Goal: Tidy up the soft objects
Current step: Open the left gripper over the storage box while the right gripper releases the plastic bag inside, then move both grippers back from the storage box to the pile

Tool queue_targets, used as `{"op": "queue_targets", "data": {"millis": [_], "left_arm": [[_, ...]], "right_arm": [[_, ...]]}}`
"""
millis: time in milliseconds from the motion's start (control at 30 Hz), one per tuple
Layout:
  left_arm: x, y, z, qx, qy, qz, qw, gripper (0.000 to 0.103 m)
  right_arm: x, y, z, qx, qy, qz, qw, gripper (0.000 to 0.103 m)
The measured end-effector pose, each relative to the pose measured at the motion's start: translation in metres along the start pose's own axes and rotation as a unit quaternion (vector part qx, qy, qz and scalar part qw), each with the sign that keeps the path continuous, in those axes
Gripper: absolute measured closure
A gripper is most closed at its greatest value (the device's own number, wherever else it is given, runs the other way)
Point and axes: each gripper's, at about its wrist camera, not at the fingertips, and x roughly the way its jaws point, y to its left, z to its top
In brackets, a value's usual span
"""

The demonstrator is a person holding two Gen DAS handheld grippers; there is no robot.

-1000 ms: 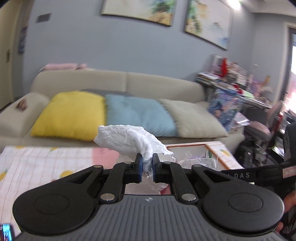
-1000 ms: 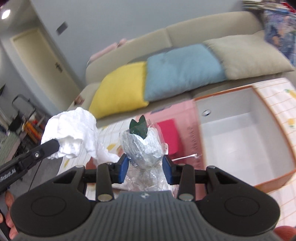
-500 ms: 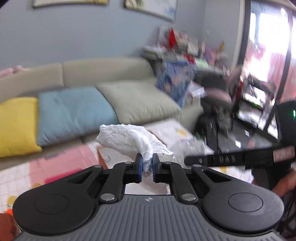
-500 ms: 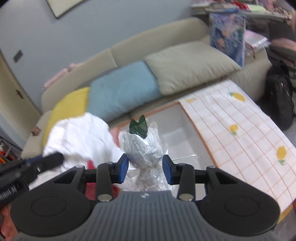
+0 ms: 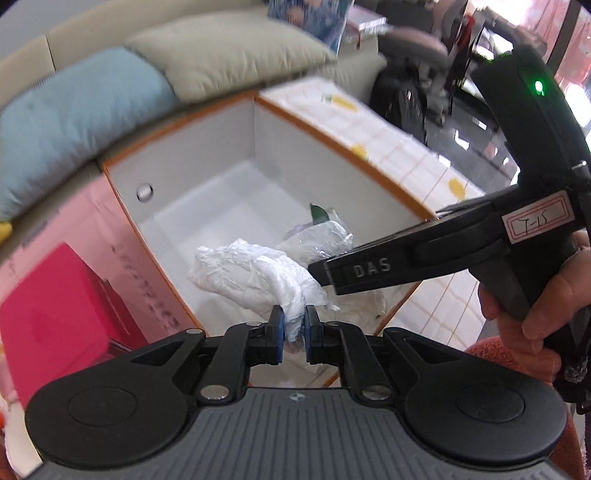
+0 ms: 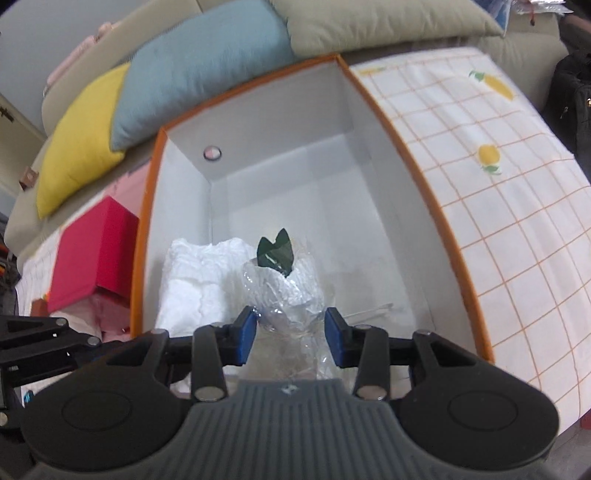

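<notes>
While you hold both tools over the orange-rimmed box (image 6: 436, 218), your left gripper (image 5: 293, 334) has its jaws pinched tight on a twisted tail of the white crumpled bag (image 5: 251, 275), and the rest of that bag hangs forward above the box's white interior. From the right wrist view the same white bag (image 6: 195, 280) sits at the near left of the box opening, just beside the bundle you carry there. Your right gripper (image 6: 290, 334) has its jaws set partly apart, closed against the sides of the clear plastic wrap (image 6: 282, 299), which bunches up between the blue pads (image 6: 245, 334) and has a dark green leaf-shaped piece (image 6: 275, 251) sticking out of its top. In the left wrist view that clear wrap (image 5: 317, 240) lies just behind the white bag, with your right hand (image 5: 535, 295) around the black handle at the right edge. The box stands on a desk covered with a white checked cloth (image 6: 509, 206) printed with yellow fruit, and a red box (image 6: 92, 254) lies just beside the orange rim on the left. Behind the desk a sofa carries a yellow cushion (image 6: 81, 140), a blue cushion (image 6: 199, 66) and a beige cushion (image 6: 376, 22) in a row.
</notes>
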Motion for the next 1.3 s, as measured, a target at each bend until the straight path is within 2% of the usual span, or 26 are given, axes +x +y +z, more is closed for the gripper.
{"op": "queue_targets", "data": {"millis": [200, 333, 367, 500, 567, 633, 833, 933, 1133, 1300], "left_arm": [[0.023, 0.012, 0.013, -0.041, 0.058, -0.003, 0.9975, 0.083], [0.023, 0.016, 0.014, -0.061, 0.07, -0.008, 0.9956, 0.075], [0.022, 0.015, 0.014, -0.061, 0.07, -0.008, 0.9956, 0.068], [0.011, 0.015, 0.013, -0.063, 0.05, -0.013, 0.9967, 0.048], [0.004, 0.016, 0.014, -0.069, 0.044, -0.017, 0.9965, 0.048], [-0.006, 0.017, 0.012, -0.069, 0.037, -0.02, 0.9967, 0.047], [-0.045, 0.02, 0.002, -0.083, -0.009, -0.024, 0.9962, 0.046], [-0.066, 0.022, -0.007, -0.093, -0.036, -0.02, 0.9948, 0.045], [-0.107, 0.024, -0.031, -0.09, -0.104, 0.031, 0.99, 0.045], [-0.137, 0.031, -0.064, -0.106, -0.166, 0.057, 0.9787, 0.045]], "right_arm": [[0.022, 0.005, 0.009, -0.022, 0.042, -0.013, 0.999, 0.061], [0.033, 0.007, 0.011, -0.035, 0.059, -0.026, 0.997, 0.057], [0.035, 0.008, 0.01, -0.038, 0.059, -0.028, 0.997, 0.056], [0.032, 0.009, 0.01, -0.04, 0.059, -0.034, 0.997, 0.052], [0.026, 0.009, 0.011, -0.042, 0.056, -0.041, 0.997, 0.044], [0.018, 0.011, 0.011, -0.045, 0.051, -0.046, 0.997, 0.043], [-0.018, 0.02, 0.006, -0.051, 0.016, -0.063, 0.997, 0.034], [-0.04, 0.028, 0.0, -0.056, -0.011, -0.066, 0.996, 0.034], [-0.079, 0.06, -0.021, -0.07, -0.073, -0.058, 0.993, 0.03], [-0.103, 0.09, -0.049, -0.076, -0.121, -0.033, 0.989, 0.024]]}}
